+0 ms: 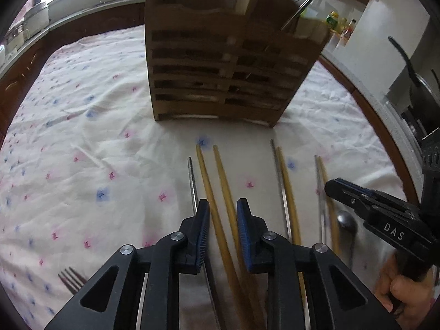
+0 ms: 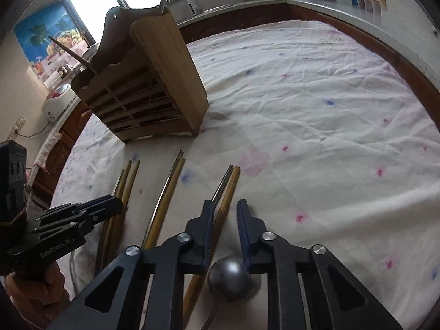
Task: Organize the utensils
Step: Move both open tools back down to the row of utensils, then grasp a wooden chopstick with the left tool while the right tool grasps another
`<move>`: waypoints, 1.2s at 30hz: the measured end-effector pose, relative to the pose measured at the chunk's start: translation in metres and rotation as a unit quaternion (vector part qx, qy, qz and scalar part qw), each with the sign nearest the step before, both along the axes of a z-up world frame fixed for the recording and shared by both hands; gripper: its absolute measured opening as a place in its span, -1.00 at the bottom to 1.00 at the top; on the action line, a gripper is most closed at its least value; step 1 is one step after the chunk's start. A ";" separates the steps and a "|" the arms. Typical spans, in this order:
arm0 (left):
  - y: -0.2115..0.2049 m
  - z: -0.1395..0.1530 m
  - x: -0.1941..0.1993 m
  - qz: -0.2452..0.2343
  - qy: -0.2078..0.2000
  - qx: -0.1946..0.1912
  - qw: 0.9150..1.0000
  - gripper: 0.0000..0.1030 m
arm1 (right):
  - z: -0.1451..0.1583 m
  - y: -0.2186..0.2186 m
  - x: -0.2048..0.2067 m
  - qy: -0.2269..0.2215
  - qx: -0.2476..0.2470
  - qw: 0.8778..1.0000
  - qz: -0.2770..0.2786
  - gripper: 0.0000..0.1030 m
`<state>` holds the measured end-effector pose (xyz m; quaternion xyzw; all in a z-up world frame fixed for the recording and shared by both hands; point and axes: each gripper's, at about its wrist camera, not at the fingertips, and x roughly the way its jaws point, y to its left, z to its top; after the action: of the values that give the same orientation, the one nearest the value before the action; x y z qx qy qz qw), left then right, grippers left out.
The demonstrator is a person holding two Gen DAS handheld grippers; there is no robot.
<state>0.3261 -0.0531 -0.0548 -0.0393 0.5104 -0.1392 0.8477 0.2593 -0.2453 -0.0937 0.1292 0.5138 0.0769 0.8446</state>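
White cloth with small pink and blue flowers covers the table and lies creased over most of both views. At its far side stands a wooden rack with slatted compartments; a metal utensil leans out of its top right compartment, and a pale wooden handle shows in a compartment behind.

On the cloth in front of the rack lie chopsticks in a row, all pointing toward it. Two wooden chopsticks lie side by side, with a metal chopstick just left of them. Further right lies a metal and wooden pair, touching along their length, then a second such pair beside that. A metal spoon lies bowl-down near the last pair. A fork rests near the left edge of the left view, well apart from the chopsticks.

Left hand-held gripper hangs low over the two wooden chopsticks; its jaws are narrowed, both sticks run between them, and the blue pads do not clearly press on the wood. Right hand-held gripper is also narrowed, with the wooden stick of the rightmost pair passing between its jaws and the spoon bowl just under its right finger; a gap shows beside the stick. A hand grasps the right tool's handle.
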 end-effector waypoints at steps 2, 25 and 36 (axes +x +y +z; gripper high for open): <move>0.001 -0.003 0.004 -0.003 0.002 -0.009 1.000 -0.63 | 0.000 -0.003 0.002 0.002 0.003 1.000 -0.002 -0.81; 0.008 -0.010 0.037 -0.017 0.014 0.001 1.000 -0.63 | -0.002 -0.003 0.013 0.006 -0.007 1.000 0.021 -0.85; -0.016 -0.009 0.036 -0.050 -0.004 0.078 0.996 -0.65 | -0.002 0.003 0.018 0.010 -0.026 0.999 0.040 -0.85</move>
<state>0.3623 -0.0696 -0.0634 0.0535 0.5177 -0.1410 0.8422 0.2778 -0.2423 -0.0959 0.0873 0.5291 0.0962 0.8385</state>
